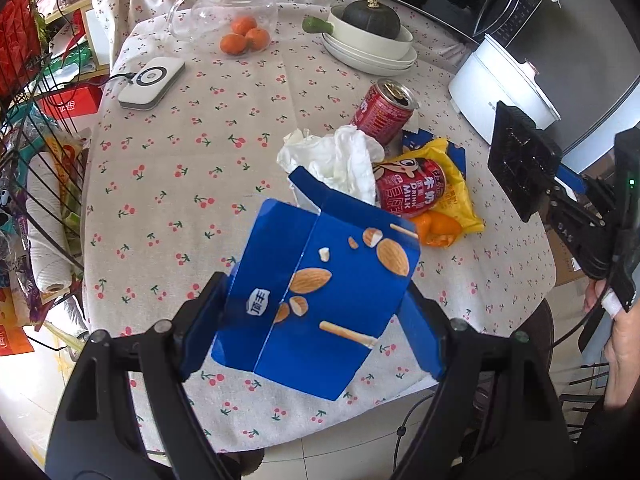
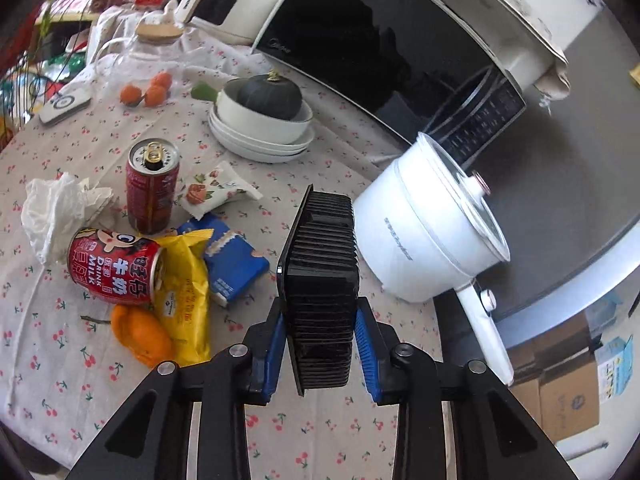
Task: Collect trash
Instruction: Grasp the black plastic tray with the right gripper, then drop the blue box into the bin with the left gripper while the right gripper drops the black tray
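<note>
The table [image 1: 168, 184], covered in a cherry-print cloth, carries the whole scene. At its far edge stand a black microwave [image 2: 384, 52] and a white electric pot [image 2: 432, 232] with a glass lid. Beside them a stack of white dishes [image 1: 372, 46] holds a dark green squash [image 1: 370, 20].

The left gripper [image 1: 316, 300] grips a blue snack box [image 1: 320, 296], its blue pads pressed to the box's two sides and the box raised above the cloth, open flap toward the trash pile.

The right gripper [image 2: 320, 344] holds a black ribbed plastic tray [image 2: 320, 284] on edge between its pads, lifted clear of the table in front of the pot. A hand [image 1: 618, 340] is visible at the gripper's handle.

The remaining trash lies in a cluster mid-table: a crumpled white tissue [image 1: 336, 158], a yellow wrapper [image 2: 186, 296], a blue packet [image 2: 234, 264] just beside it, one red can upright [image 2: 152, 184], a second red milk can on its side [image 2: 116, 266] touching the wrapper, a floral sachet [image 2: 216, 192], and orange peel [image 2: 140, 334] at the near edge of the pile.
</note>
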